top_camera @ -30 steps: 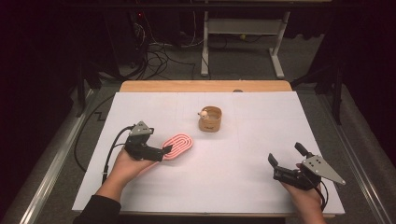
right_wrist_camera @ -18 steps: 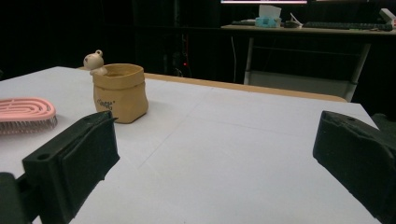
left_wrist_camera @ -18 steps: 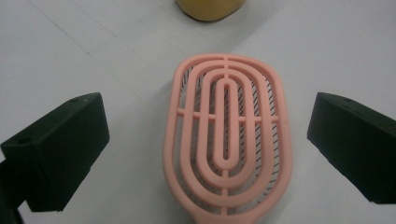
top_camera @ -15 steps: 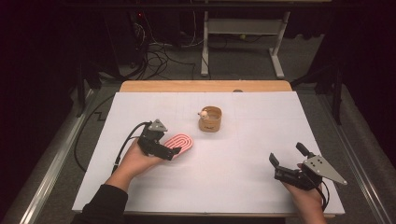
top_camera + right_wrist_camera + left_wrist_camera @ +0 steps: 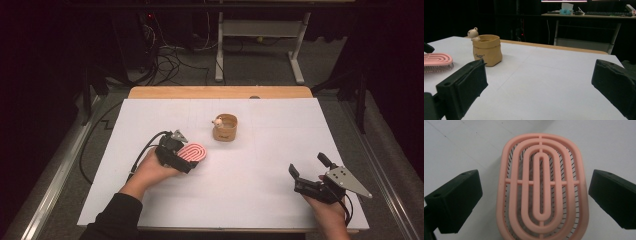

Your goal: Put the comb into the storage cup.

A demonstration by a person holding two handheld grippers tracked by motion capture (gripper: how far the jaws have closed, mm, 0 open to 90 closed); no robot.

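The left tool [image 5: 186, 161] is spread wide around the pink brush [image 5: 192, 153], one black jaw on either side of it; in the left gripper view the brush [image 5: 541, 187] lies between the jaws with a clear strip of white counter showing on both sides, so neither jaw touches it. The brush lies bristles down, its ribbed oval back facing up, on the white counter [image 5: 260, 165] just to the near left of the tan pot [image 5: 225, 128], the two near each other but apart. The near end of the brush is cut off by the bottom edge of the left gripper view, and in the high view the tool and the person's left hand [image 5: 150, 170] cover that same end. The right tool [image 5: 306, 172] is also wide open and holds nothing, well apart from the pot to its near right, with only bare counter between its jaws in the right gripper view. From there the pot [image 5: 487, 50] shows a small pale figure [image 5: 473, 33] perched on its rim, and the brush [image 5: 436, 61] lies left of the pot, partly cut off by the frame edge. Small dark writing on the pot's side is too small to read.
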